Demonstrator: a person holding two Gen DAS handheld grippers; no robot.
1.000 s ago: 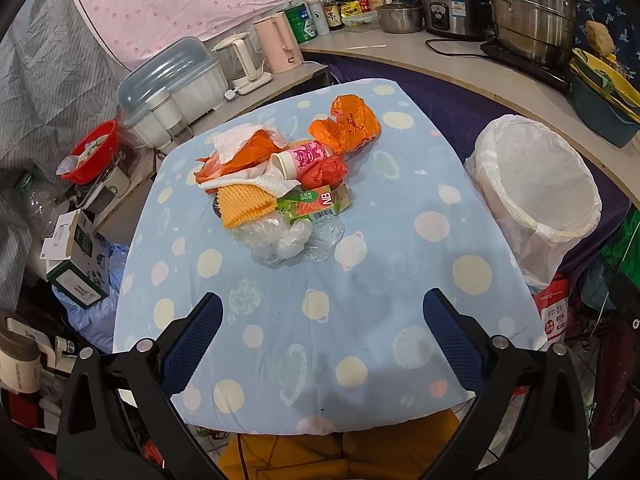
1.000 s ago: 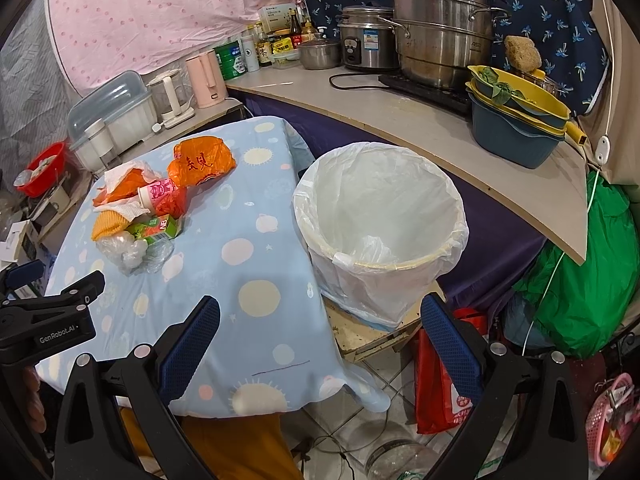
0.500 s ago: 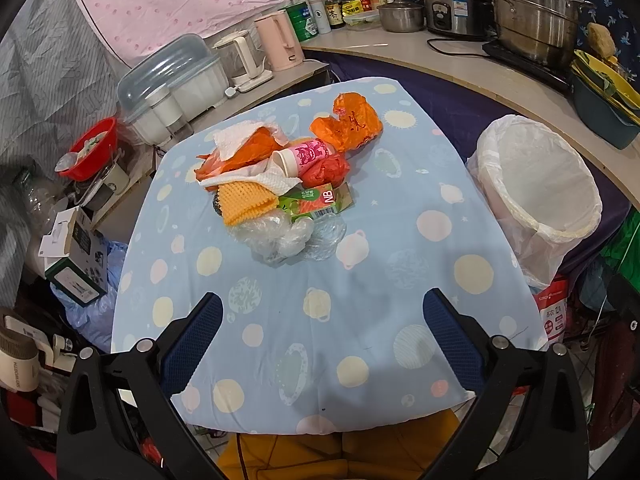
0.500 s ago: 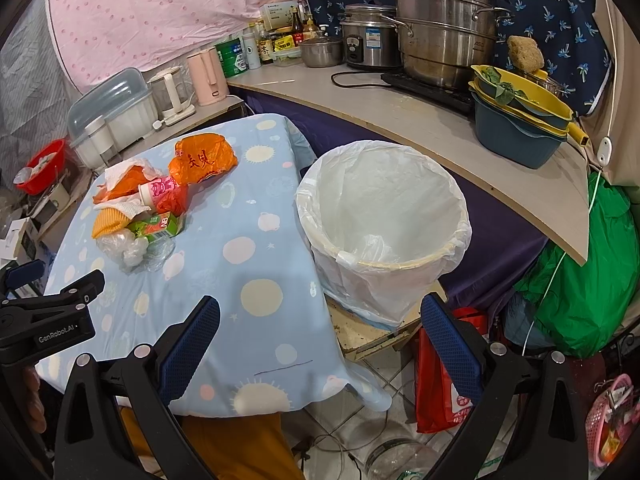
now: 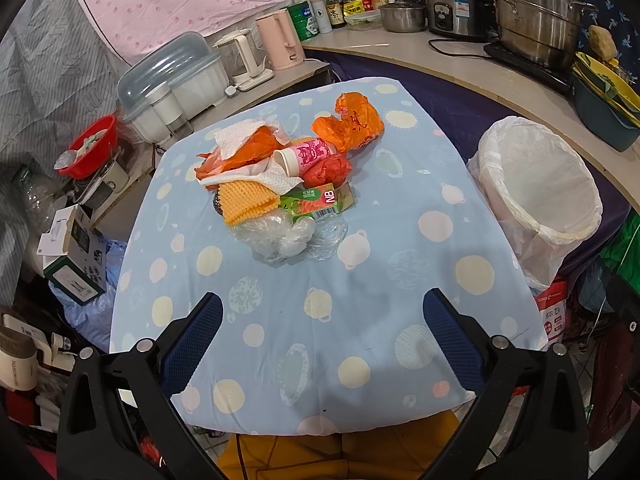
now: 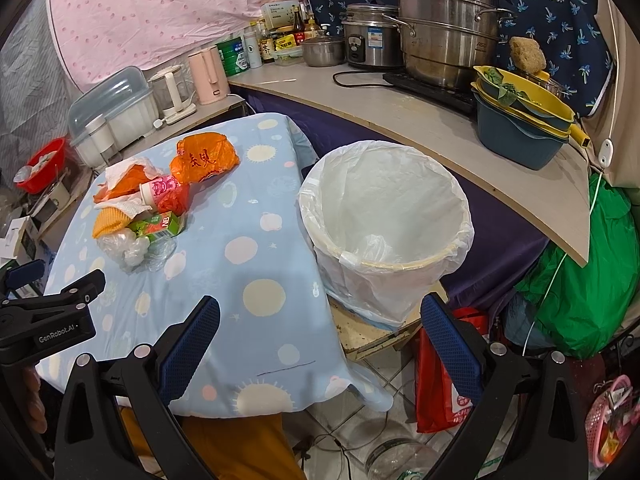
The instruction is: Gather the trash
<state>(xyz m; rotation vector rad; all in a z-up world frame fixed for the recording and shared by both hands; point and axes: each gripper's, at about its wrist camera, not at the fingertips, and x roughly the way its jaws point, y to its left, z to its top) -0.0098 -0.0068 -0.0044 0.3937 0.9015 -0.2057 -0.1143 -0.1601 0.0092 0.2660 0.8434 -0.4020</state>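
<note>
A pile of trash lies mid-table on the blue spotted cloth [image 5: 360, 320]: an orange plastic bag [image 5: 352, 126], a pink paper cup [image 5: 306, 154], a red wrapper [image 5: 326, 170], a green juice carton [image 5: 314, 202], a yellow knitted cloth [image 5: 244, 202], white tissue [image 5: 236, 138] and crumpled clear plastic [image 5: 288, 236]. The same pile shows in the right wrist view, with the orange plastic bag [image 6: 206, 158] and juice carton [image 6: 160, 224]. A white-lined bin [image 5: 540, 188] [image 6: 384, 220] stands beside the table's right edge. My left gripper [image 5: 322, 320] hangs open over the near table, short of the pile. My right gripper [image 6: 320, 320] is open, empty, before the bin.
A curved counter [image 6: 400, 120] behind carries steel pots [image 6: 448, 36], a rice cooker [image 6: 370, 36], stacked basins [image 6: 520, 120], bottles and kettles [image 5: 280, 40]. A red bowl [image 5: 94, 146] and boxes crowd the left. A green bag [image 6: 580, 260] and red bag [image 6: 444, 380] sit on the floor at right.
Both views shift only slightly; the pile and bin sit a touch higher and nearer. Both grippers stay open and nothing has been picked up.
</note>
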